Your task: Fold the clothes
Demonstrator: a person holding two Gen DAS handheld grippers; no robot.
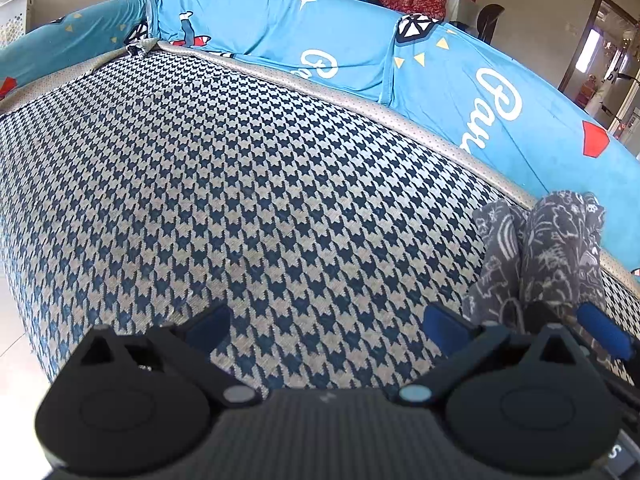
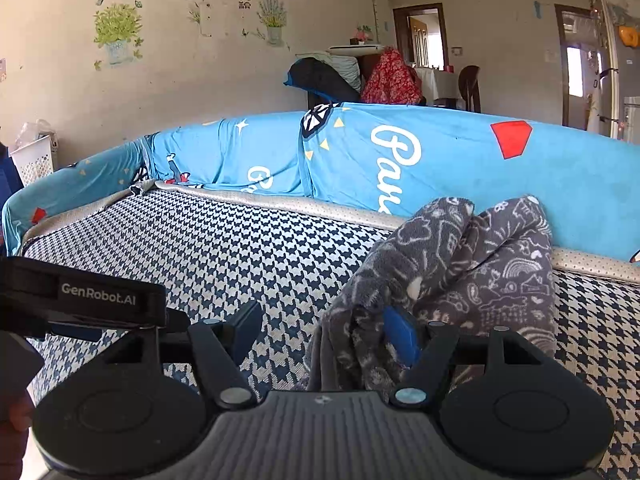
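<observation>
Right gripper (image 2: pixel 324 340) angled down, open beside garment (image 2: pixel 460 264).

A home living room – covered sofa (image 2: pixel 440 168), wall decals (image 2: pixel 118 32), doorways (image 2: pixel 424 36)

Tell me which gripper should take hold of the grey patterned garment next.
Right, probably. The right gripper is open beside the grey garment, one finger already against its folds. The left gripper, also open, faces bare houndstooth cushion.

We see a grey garment (image 2: pixel 460 280) printed with white doodles, bunched in upright folds on the houndstooth sofa seat (image 2: pixel 240 248), close to the blue-covered backrest (image 2: pixel 460 168).
</observation>
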